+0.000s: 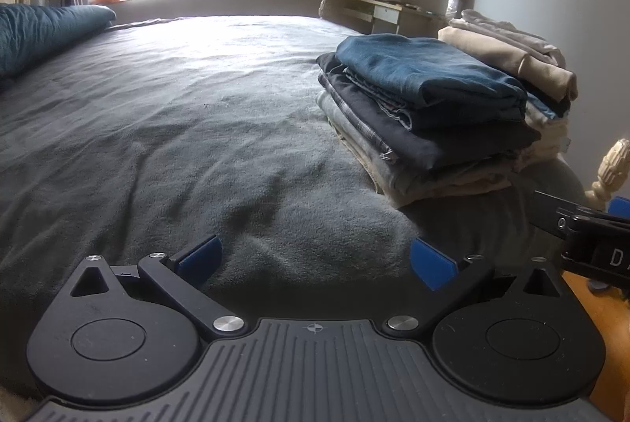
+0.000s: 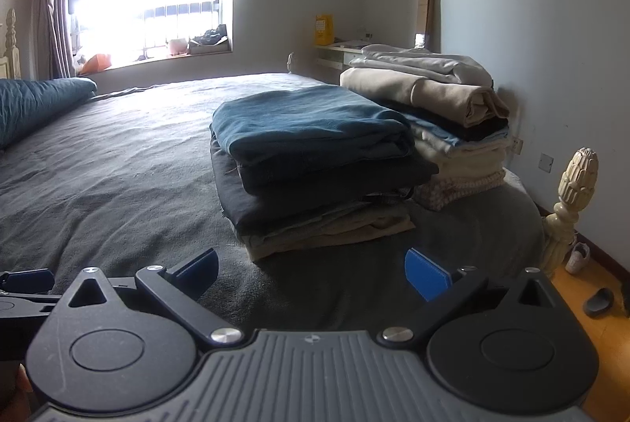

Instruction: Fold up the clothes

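I hold my left gripper and right gripper spread wide and empty over the bed. Two stacks of folded clothes sit side by side on its right.

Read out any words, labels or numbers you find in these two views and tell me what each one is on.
"D": a white letter on the black body of the right claw, cut off by the picture's edge, so the rest of the word cannot be read.
Yellow box on the desk: it carries printing, too small and blurred to read.
Folded clothes, bed cover and left claw: no writing visible.
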A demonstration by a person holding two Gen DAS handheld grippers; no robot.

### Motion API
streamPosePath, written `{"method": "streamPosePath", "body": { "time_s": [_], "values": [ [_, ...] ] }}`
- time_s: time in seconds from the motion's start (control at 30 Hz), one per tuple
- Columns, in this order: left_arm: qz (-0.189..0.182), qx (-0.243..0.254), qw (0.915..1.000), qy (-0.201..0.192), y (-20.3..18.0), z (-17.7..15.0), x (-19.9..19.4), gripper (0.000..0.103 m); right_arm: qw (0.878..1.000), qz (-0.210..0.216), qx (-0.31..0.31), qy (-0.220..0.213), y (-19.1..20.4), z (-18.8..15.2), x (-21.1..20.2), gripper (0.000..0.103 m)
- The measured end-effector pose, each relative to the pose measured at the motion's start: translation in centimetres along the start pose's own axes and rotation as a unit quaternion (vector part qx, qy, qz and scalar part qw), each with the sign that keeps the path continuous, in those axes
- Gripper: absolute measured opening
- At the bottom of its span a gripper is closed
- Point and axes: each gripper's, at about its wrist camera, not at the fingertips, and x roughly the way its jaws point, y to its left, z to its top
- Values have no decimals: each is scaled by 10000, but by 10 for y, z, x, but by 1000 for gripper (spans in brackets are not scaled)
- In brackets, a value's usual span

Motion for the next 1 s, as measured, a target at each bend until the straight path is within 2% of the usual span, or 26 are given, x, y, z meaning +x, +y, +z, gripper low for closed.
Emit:
{"method": "streamPosePath", "body": {
  "time_s": [0.47,0.63,0.87,1.0],
  "values": [
    [53,-33,10000,-52,1,-1,-2,103,9999,-152,48,35,-6,0,-1,103],
    [-145,-28,9999,-7,-10,-1,0,103,9995,-317,16,23,-13,-1,-4,103],
    [-497,228,9985,-11,-43,-1,4,103,9966,-827,34,-23,-40,-5,-15,103],
    [-589,328,9977,7,-56,-1,5,103,9952,-971,141,14,-53,-7,-15,103]
  ]
}}
